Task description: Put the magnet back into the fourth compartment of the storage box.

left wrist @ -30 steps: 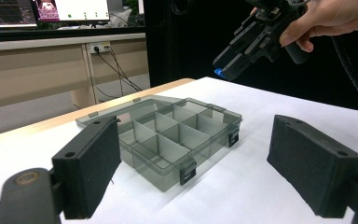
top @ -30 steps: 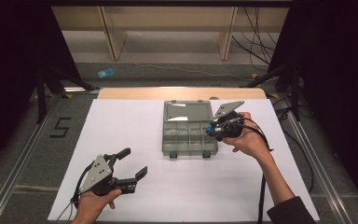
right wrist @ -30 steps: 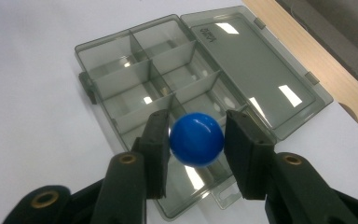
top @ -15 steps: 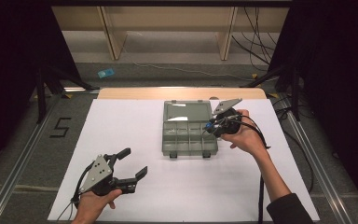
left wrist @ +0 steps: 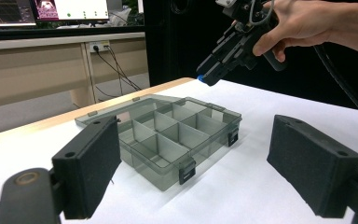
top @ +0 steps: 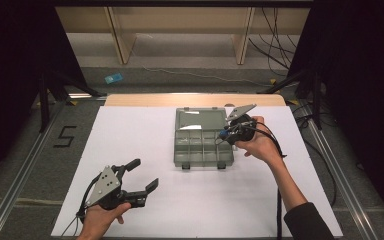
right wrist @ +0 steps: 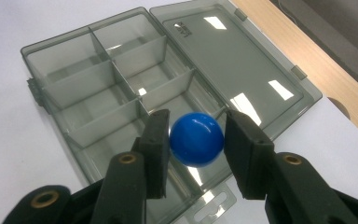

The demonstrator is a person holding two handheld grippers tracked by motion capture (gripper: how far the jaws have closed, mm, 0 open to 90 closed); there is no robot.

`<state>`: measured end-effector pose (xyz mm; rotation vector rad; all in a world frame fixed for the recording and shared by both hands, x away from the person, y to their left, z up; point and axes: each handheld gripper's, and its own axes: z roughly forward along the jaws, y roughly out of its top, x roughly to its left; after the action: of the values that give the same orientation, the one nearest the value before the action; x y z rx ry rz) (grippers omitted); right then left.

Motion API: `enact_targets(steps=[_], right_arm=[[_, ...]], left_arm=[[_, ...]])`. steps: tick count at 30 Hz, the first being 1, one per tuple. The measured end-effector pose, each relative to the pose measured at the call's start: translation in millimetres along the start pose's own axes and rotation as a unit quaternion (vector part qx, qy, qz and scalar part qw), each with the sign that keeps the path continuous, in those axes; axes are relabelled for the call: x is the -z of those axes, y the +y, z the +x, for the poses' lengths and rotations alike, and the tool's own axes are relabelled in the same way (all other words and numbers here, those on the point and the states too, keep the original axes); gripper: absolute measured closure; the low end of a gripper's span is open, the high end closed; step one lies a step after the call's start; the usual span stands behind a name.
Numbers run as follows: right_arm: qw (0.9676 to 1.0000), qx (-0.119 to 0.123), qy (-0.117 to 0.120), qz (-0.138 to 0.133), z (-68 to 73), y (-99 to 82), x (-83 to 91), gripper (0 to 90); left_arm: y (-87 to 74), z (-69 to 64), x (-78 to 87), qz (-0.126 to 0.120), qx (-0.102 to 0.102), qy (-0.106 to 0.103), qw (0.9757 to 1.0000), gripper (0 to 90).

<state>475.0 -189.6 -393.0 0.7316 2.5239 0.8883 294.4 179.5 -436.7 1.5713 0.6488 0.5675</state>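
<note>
High view: grey compartment box (top: 202, 145) lies open on the white sheet (top: 145, 130) that covers the tabletop, right of centre and toward the far edge. Its clear lid (top: 200, 120) is folded back flat on the far side. The right gripper (top: 226, 134) is held over the box's right edge, jaws pointing toward the compartments, with a spot of blue at the tips. The left gripper (top: 142, 176) sits low near the near-left corner of the sheet, well apart from the box, jaws spread with nothing between them. Strip of bare wood (top: 195, 100) shows along the far edge.

Left gripper view: both black pads stand wide apart, empty. Between them, farther off, the box (left wrist: 168, 135) with its dividers and two front latches. Above its far right side the right gripper (left wrist: 214, 70) is tilted downward in the person's hand (left wrist: 298, 23), blue showing at the tip.

Right gripper view: jaws pinch a glossy blue ball (right wrist: 196, 139), one pad on each side, both in contact. The ball hangs above the box (right wrist: 98, 84), over the compartments nearest the hinge; the exact compartment cannot be told. Open lid (right wrist: 242, 74) lies to the right.
</note>
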Motion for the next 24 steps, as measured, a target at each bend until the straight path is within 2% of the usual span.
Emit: enact_targets(steps=[3,5,9,10,11,15,18,20,23,24], right_arm=[[1.0000,-0.005,0.005,0.007,-1.1,0.5,-2.7,62.0],[1.0000,-0.001,-0.002,0.000,-1.9,0.6,-6.4,62.0],[1.0000,0.000,-0.002,0.007,-2.8,1.5,-11.9,62.0],[0.9999,0.001,0.004,0.014,-3.9,1.6,-12.4,62.0],[1.0000,-0.003,-0.003,0.009,-3.9,1.4,-14.9,62.0],[0.9999,-0.005,-0.006,0.010,-6.4,0.1,-19.6,62.0],[0.9998,-0.006,-0.002,0.017,-6.8,-0.1,-21.3,62.0],[0.9999,-0.002,-0.007,0.012,-6.8,0.2,-23.9,62.0],[0.9998,-0.010,-0.006,0.017,-7.1,0.5,-25.7,62.0],[0.9999,-0.003,-0.007,0.014,-8.8,0.0,-27.0,62.0]], left_arm=[[0.0,0.0,-0.2,0.001,-0.002,0.000,1.0000,16.3],[0.0,-0.1,-0.1,0.001,-0.002,0.000,1.0000,16.3],[0.0,0.1,0.2,0.000,0.000,0.000,1.0000,16.3],[0.0,0.2,0.2,0.000,0.000,0.000,1.0000,16.3],[0.0,0.3,0.3,0.000,-0.001,0.000,1.0000,16.3],[0.0,0.3,0.2,0.001,-0.001,0.000,1.0000,16.3],[-0.2,0.0,0.0,0.001,-0.001,0.000,1.0000,16.3],[0.0,0.0,0.1,0.001,-0.002,-0.001,1.0000,16.3],[-0.1,0.2,0.1,0.001,0.000,0.000,1.0000,16.3],[-0.1,0.3,0.2,0.001,-0.001,0.000,1.0000,16.3]])
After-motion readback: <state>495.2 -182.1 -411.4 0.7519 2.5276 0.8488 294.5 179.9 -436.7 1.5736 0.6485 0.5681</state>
